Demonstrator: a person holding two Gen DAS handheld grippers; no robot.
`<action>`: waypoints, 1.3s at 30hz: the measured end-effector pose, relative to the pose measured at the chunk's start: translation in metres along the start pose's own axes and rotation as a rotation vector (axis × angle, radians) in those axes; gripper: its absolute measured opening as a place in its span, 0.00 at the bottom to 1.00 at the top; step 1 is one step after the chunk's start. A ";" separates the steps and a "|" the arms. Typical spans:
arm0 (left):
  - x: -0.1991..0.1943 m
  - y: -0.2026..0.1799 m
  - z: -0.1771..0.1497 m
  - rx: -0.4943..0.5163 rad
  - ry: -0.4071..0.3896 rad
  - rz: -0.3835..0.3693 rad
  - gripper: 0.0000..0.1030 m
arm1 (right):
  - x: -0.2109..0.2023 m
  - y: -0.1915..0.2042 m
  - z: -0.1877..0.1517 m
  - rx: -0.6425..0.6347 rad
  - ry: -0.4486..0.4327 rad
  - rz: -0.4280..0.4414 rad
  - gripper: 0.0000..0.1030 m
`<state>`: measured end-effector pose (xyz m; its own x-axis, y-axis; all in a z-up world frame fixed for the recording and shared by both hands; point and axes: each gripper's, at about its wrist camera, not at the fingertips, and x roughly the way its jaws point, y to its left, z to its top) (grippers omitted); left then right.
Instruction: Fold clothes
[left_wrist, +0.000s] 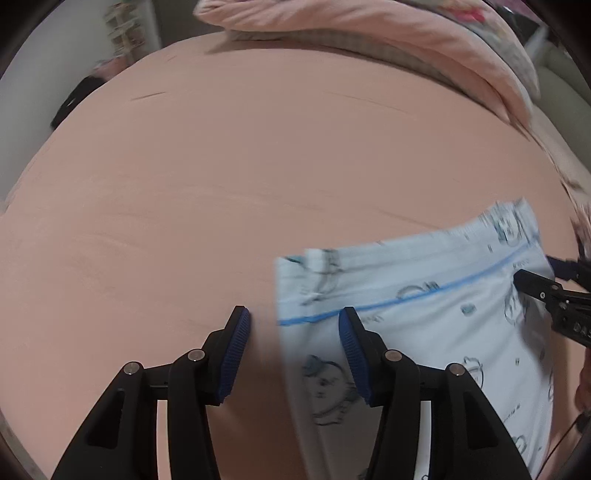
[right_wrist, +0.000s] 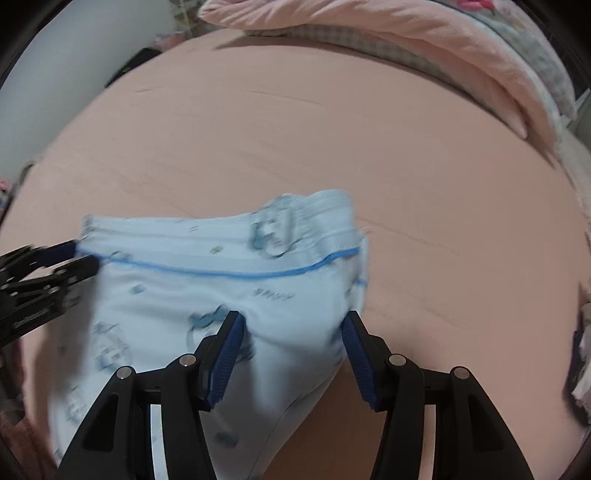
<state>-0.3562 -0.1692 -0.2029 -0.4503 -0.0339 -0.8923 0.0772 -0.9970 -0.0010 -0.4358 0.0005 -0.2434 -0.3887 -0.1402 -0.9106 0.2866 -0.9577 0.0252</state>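
Observation:
A light blue garment (left_wrist: 424, 314) with dark cartoon prints and a blue piping line lies on the pink bed sheet (left_wrist: 221, 166). My left gripper (left_wrist: 293, 328) is open, its fingers either side of the garment's left edge. My right gripper (right_wrist: 291, 332) is open over the garment (right_wrist: 240, 266), fingers spread across its near right part. The right gripper shows at the right edge of the left wrist view (left_wrist: 554, 291). The left gripper shows at the left edge of the right wrist view (right_wrist: 70, 258), touching the garment's left edge. Both views are blurred.
A folded pink quilt (left_wrist: 369, 33) and patterned bedding lie along the far side of the bed; the quilt also shows in the right wrist view (right_wrist: 406, 37). A dark object (left_wrist: 77, 103) lies off the bed's far left. Some crumpled fabric (right_wrist: 585, 350) sits at the right edge.

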 end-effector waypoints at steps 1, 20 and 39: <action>-0.004 0.005 0.001 -0.014 -0.011 0.005 0.47 | 0.001 -0.002 0.002 0.019 -0.007 -0.021 0.53; -0.081 -0.077 -0.113 0.082 -0.043 -0.067 0.46 | -0.080 0.043 -0.155 0.043 0.059 0.057 0.54; -0.092 -0.066 -0.193 -0.051 0.058 -0.085 0.47 | -0.117 0.066 -0.224 0.108 0.069 0.046 0.54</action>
<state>-0.1480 -0.0871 -0.2075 -0.4049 0.0557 -0.9127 0.0872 -0.9912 -0.0992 -0.1752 0.0100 -0.2274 -0.3154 -0.1704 -0.9335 0.2048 -0.9728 0.1083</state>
